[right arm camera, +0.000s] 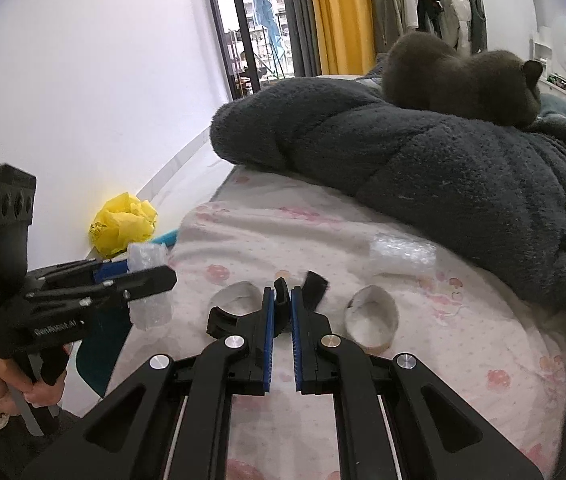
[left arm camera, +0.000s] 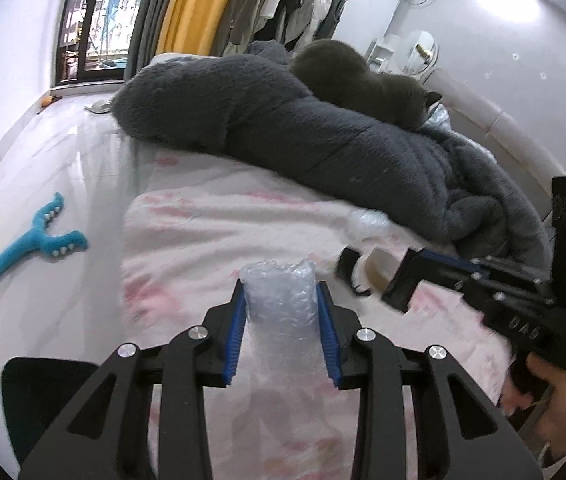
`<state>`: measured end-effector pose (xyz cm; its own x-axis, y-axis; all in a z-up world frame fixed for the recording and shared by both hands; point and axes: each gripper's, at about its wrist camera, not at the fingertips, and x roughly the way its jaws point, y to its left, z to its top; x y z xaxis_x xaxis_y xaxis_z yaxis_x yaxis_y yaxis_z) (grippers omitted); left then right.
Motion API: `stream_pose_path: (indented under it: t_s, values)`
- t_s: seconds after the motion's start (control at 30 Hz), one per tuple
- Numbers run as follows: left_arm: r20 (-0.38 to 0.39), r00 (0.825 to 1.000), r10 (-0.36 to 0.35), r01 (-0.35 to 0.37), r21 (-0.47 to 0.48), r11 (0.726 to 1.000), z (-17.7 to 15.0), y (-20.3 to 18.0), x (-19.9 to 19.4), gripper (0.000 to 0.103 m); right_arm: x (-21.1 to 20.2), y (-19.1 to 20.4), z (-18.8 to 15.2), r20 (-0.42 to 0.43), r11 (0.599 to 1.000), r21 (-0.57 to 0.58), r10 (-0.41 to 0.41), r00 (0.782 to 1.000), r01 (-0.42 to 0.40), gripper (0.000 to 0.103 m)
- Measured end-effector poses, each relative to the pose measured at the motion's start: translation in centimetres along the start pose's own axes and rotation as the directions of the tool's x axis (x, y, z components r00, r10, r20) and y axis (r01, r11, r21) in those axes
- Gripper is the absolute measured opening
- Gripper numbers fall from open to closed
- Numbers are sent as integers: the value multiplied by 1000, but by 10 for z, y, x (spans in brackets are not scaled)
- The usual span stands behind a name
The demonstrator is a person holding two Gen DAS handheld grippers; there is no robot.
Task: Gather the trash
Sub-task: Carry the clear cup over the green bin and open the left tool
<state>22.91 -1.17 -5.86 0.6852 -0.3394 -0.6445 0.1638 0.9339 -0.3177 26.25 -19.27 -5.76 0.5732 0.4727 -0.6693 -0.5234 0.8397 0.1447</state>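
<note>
The left gripper (left arm camera: 281,300) has its blue-padded fingers clamped on a crinkled roll of clear bubble wrap (left arm camera: 279,304), which stands between the pads at lower centre of the left wrist view and rises a little above the fingertips; its surface is translucent and pebbled, with the pink-flowered white bedsheet (left arm camera: 211,232) showing through. In the right wrist view the right gripper (right arm camera: 281,300) is closed on a narrow black plastic piece (right arm camera: 281,294) pinched upright between the pads, its rounded top poking just past the tips. A curved black plastic scrap (right arm camera: 219,320) lies just left of the fingers and another black scrap (right arm camera: 315,286) just right. Two cardboard tape-roll cores lie on the sheet, one (right arm camera: 237,300) left of the fingers and one (right arm camera: 371,322) to the right. A second clear bubble wrap wad (right arm camera: 401,254) sits further up at centre right, close to the fluffy dark grey blanket (right arm camera: 423,160) that fills the upper right; a grey cat (right arm camera: 459,80) rests on top of it. The bed edge falls away at the left of the frame to pale floor, where a crumpled yellow plastic bag (right arm camera: 123,224) lies by the white wall. In the left wrist view a teal forked toy (left arm camera: 39,240) lies on the floor at centre left
</note>
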Motion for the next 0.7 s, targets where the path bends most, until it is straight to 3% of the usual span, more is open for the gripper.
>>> stream_pose_path:
  t_s: [0.7]
  values:
    - [-79, 986, 144, -145, -10, 989, -40, 85, -40, 36, 24, 92, 12, 10, 993, -62, 100, 995, -99, 8]
